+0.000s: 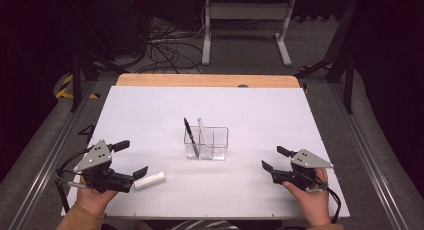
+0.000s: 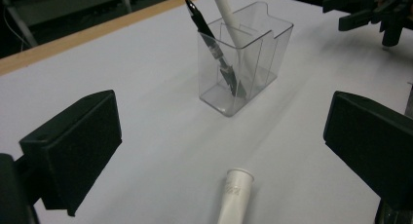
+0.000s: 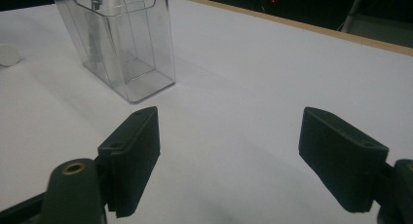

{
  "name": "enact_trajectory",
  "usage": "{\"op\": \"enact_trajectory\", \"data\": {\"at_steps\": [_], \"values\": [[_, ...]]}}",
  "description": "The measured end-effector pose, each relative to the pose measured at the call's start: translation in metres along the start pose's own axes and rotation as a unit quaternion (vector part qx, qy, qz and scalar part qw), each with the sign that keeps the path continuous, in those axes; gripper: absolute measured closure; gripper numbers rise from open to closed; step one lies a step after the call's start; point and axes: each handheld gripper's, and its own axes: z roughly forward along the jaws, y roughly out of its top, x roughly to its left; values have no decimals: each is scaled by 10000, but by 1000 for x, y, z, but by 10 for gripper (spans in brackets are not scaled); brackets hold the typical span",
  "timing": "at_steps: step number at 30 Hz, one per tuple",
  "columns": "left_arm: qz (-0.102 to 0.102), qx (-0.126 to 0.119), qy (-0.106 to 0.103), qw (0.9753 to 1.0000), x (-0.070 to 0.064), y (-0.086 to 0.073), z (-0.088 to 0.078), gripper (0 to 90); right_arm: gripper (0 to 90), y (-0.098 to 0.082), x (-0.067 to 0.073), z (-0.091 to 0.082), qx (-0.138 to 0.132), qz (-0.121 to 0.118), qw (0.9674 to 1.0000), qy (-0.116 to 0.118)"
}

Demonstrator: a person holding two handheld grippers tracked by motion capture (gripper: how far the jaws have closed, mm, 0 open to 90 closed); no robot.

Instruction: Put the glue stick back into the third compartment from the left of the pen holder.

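A clear plastic holder stands mid-table with a black pen and a white marker leaning in it. Another white marker lies flat on the table at the front left. My left gripper is open, and that marker lies between its jaws, untouched. The holder stands farther ahead, with the black pen inside. My right gripper is open near the front right, jaws wide with nothing between them. The holder stands ahead of it to the left.
The white tabletop ends in a wooden strip at the far edge. Beyond it are a white desk frame and cables on the floor. Metal rails run along both sides of the table.
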Motion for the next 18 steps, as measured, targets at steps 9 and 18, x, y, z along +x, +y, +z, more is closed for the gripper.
{"op": "enact_trajectory", "data": {"at_steps": [9, 18], "values": [[-258, 403, -280, 9985, 3, 3, 11, 17, 237, 1, 0, -1, -42, 102, 9999, 4], [145, 926, -150, 9955, -6, 10, 19, 34, 237, 1, 0, -1, -46, 83, 10000, 12]]}}
